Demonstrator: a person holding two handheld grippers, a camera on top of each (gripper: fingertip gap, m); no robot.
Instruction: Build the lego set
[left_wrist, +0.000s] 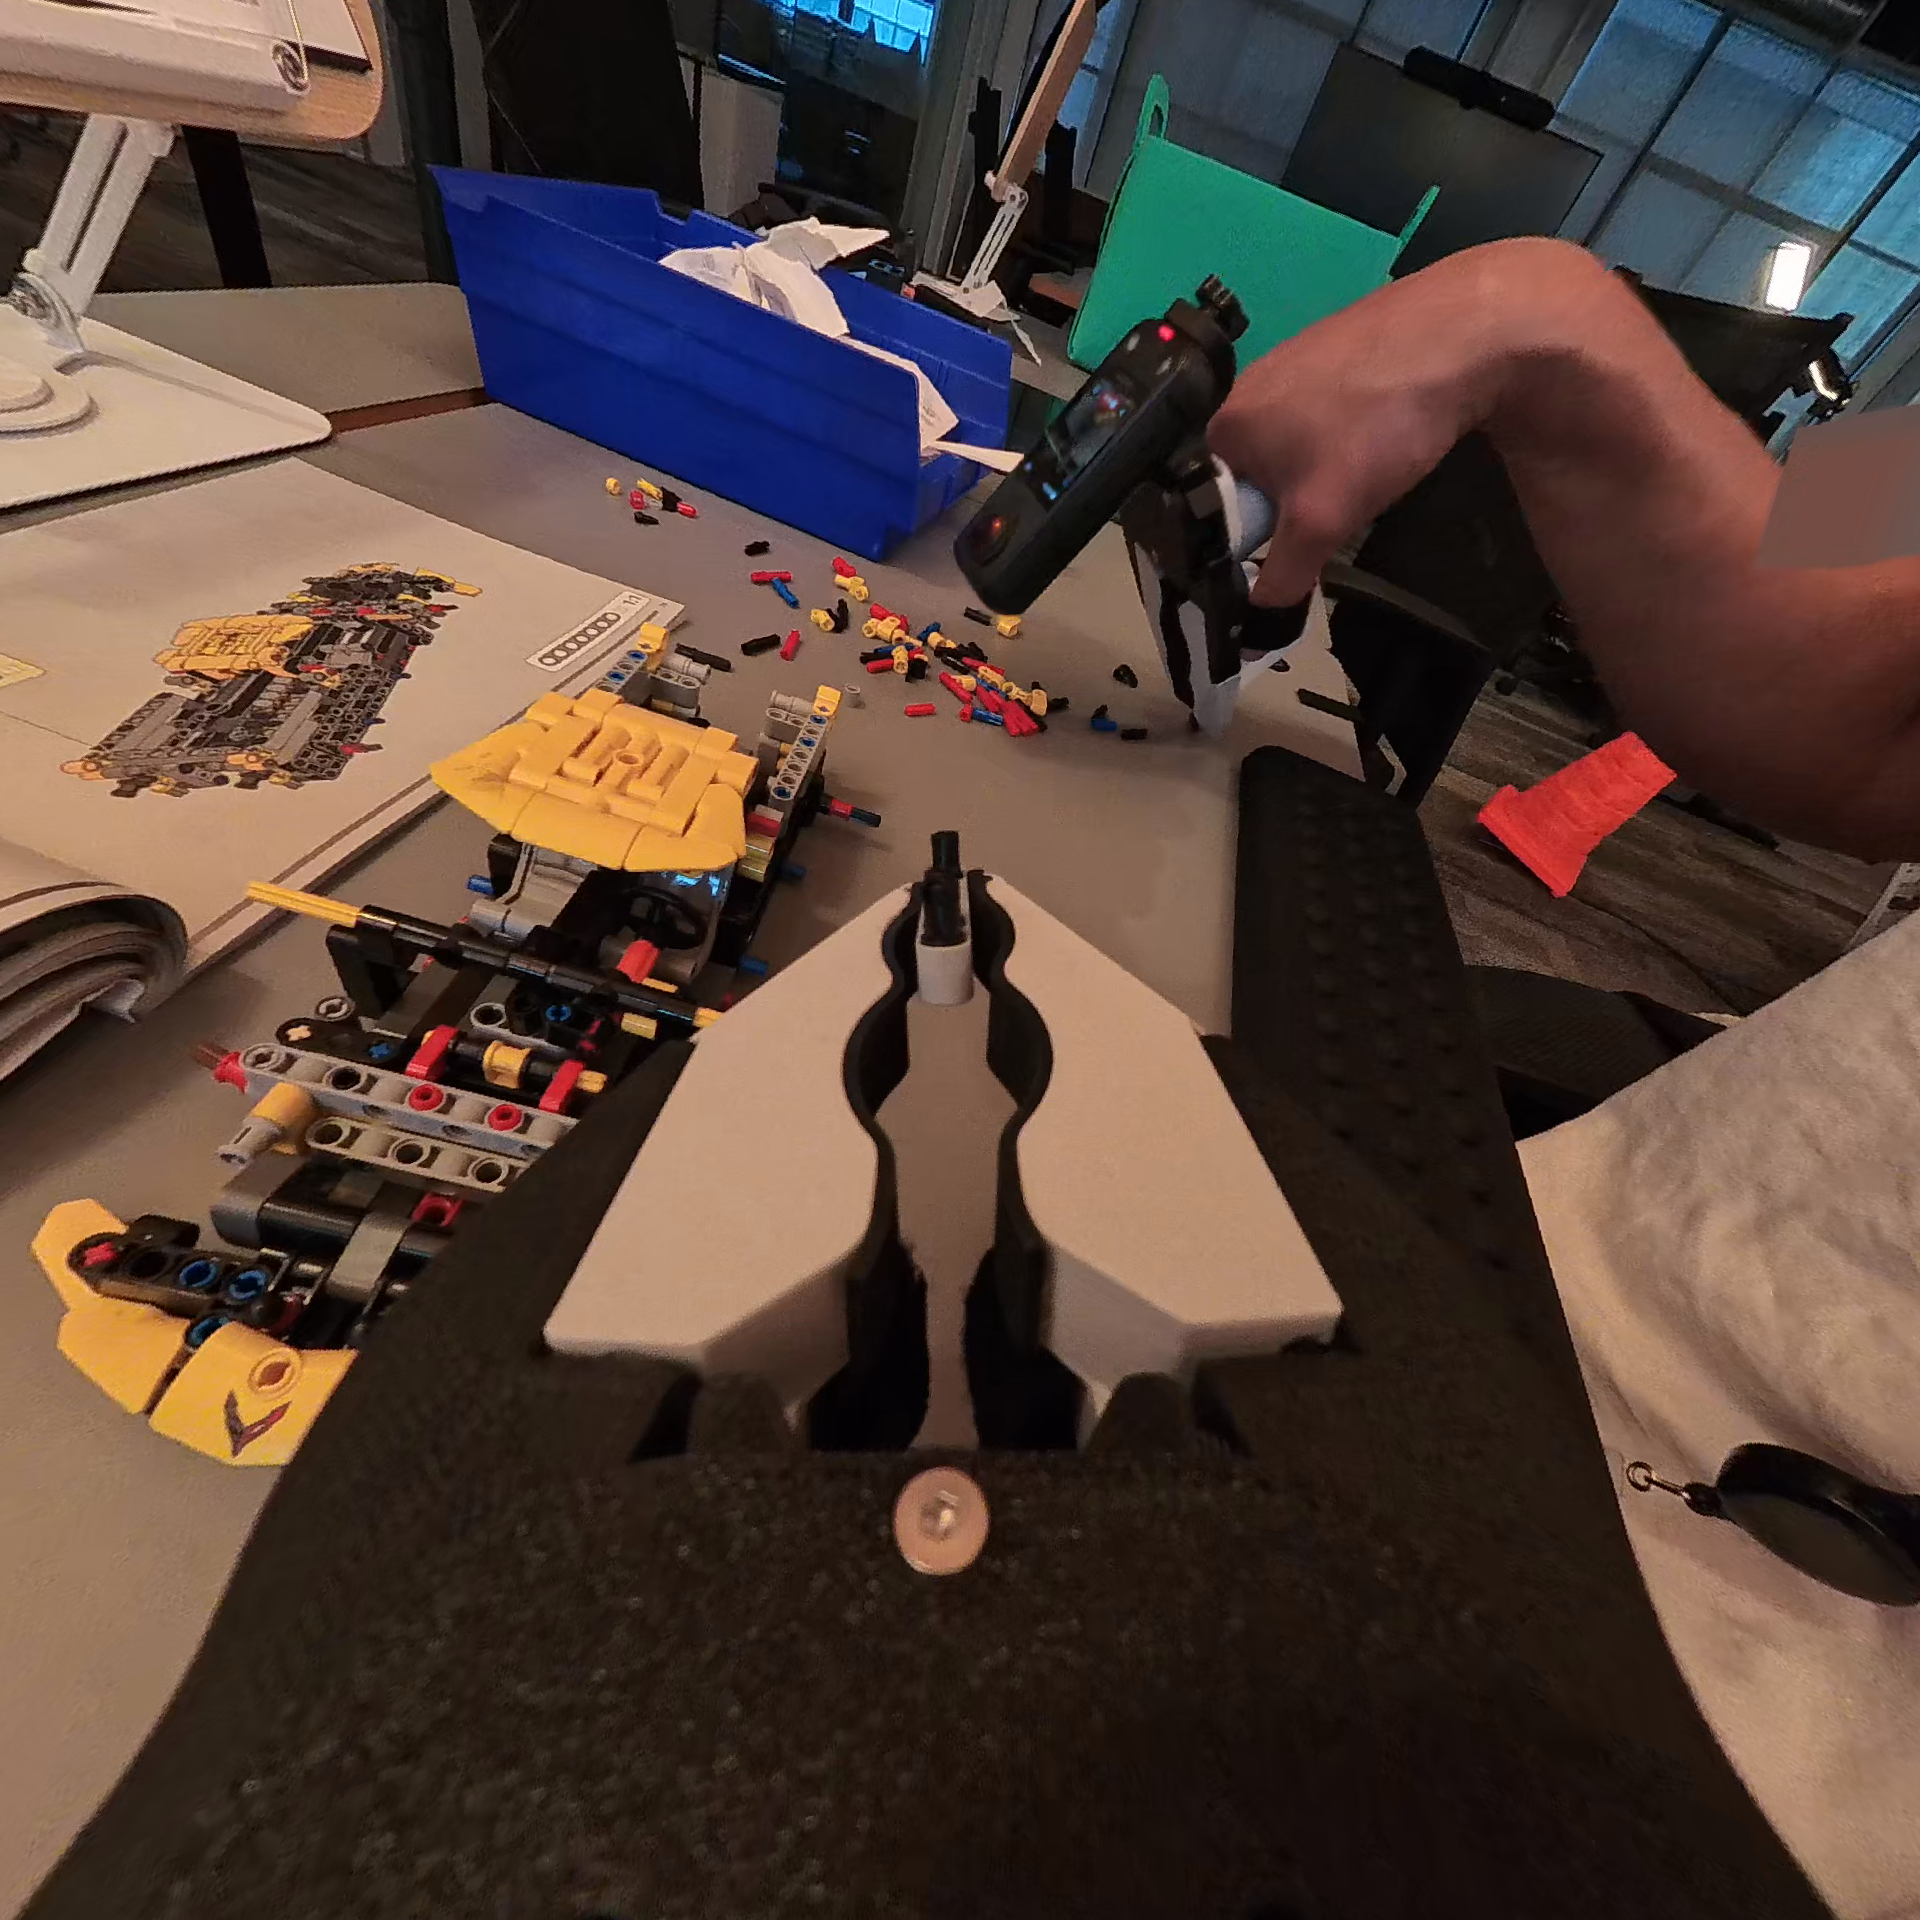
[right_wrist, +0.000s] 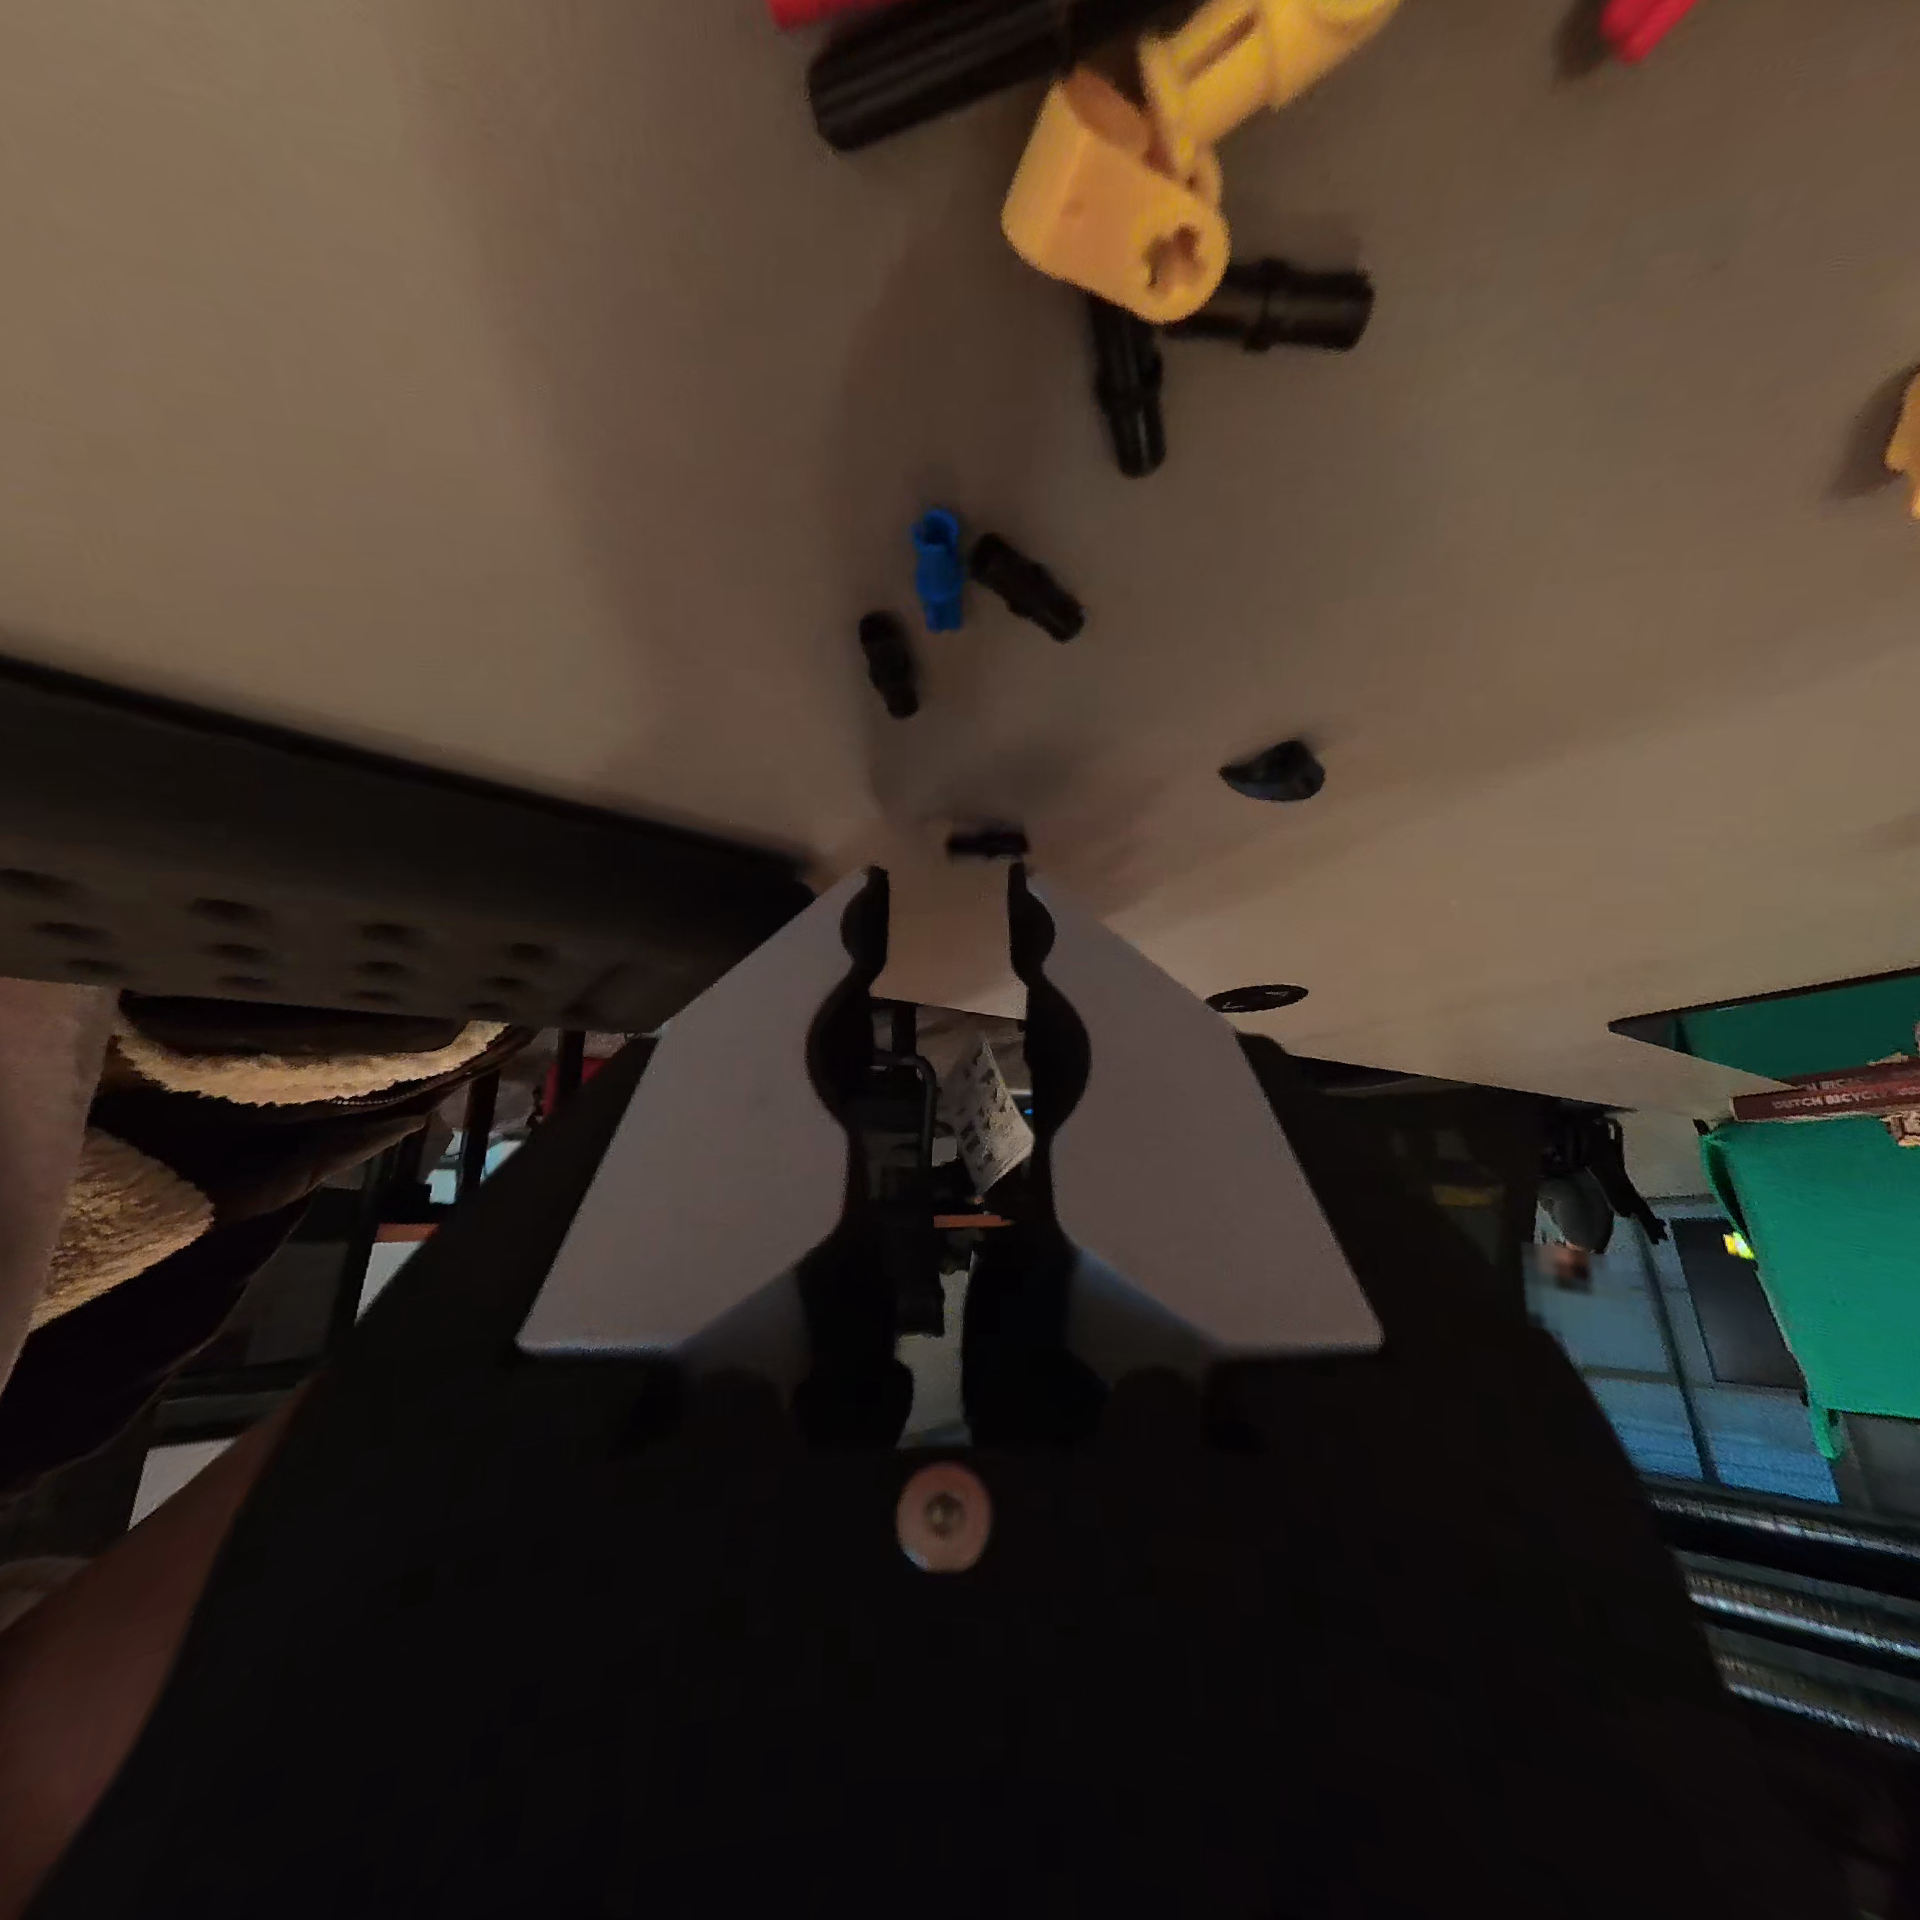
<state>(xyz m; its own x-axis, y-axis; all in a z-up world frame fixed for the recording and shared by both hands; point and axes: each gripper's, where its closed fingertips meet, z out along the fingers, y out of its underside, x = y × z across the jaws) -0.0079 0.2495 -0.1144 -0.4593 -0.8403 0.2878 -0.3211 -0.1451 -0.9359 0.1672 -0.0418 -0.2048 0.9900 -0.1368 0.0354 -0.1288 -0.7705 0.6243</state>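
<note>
My left gripper (left_wrist: 943, 896) is shut on a small black pin with a white sleeve (left_wrist: 943, 961) and holds it above the table, right of the yellow and black lego car (left_wrist: 499, 997). My right gripper (right_wrist: 945, 883) is open and points down at the table. A small black pin (right_wrist: 985, 840) lies just beyond its fingertips, not between them. Farther on lie a blue pin (right_wrist: 938, 569), more black pins (right_wrist: 1023, 587) and a yellow connector (right_wrist: 1132, 208). The right gripper also shows in the left wrist view (left_wrist: 1210, 712), at the edge of the scattered loose pins (left_wrist: 935, 665).
An open instruction booklet (left_wrist: 260, 665) lies left of the car. A blue bin (left_wrist: 707, 353) with crumpled paper stands behind the pins. A green bag (left_wrist: 1226, 249) and an orange cone (left_wrist: 1574, 805) are off the table. A black chair back (left_wrist: 1340, 987) stands at the table's right edge. The grippers' ends are close to 35 centimeters from one another.
</note>
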